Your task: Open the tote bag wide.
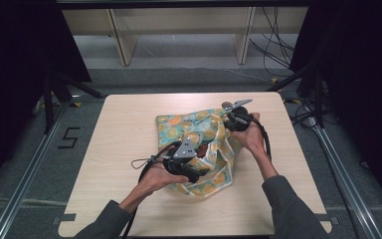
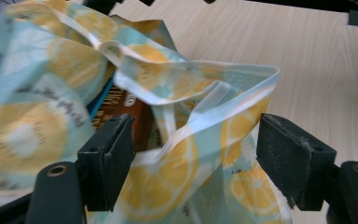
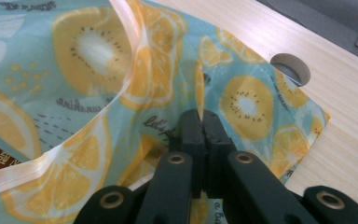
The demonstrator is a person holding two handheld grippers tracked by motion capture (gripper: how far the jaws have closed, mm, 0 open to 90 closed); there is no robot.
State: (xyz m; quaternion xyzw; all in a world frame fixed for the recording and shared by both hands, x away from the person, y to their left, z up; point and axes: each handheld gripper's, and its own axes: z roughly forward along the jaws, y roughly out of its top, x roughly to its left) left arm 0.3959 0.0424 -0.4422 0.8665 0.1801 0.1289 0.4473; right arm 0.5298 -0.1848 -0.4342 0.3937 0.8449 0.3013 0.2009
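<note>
A light-blue tote bag (image 1: 189,124) printed with orange citrus slices lies in the middle of the table. Its mouth is open toward my left gripper (image 1: 199,169). In the left gripper view that gripper (image 2: 196,135) stands open, its jaws wide apart on either side of the bag's rim and a handle strap (image 2: 205,116), with the pads clear of the cloth. A brown packet (image 2: 121,105) shows inside the bag (image 2: 28,126). At the bag's far right side my right gripper (image 1: 231,119) is shut, pinching a fold of the bag (image 3: 88,46) between its jaws (image 3: 200,116).
The wooden table (image 1: 129,129) has bare surface on both sides of the bag. A round cable hole (image 3: 290,68) sits near the table edge beyond the bag. Metal rails (image 1: 25,179) and cables (image 1: 273,50) lie on the floor around the table.
</note>
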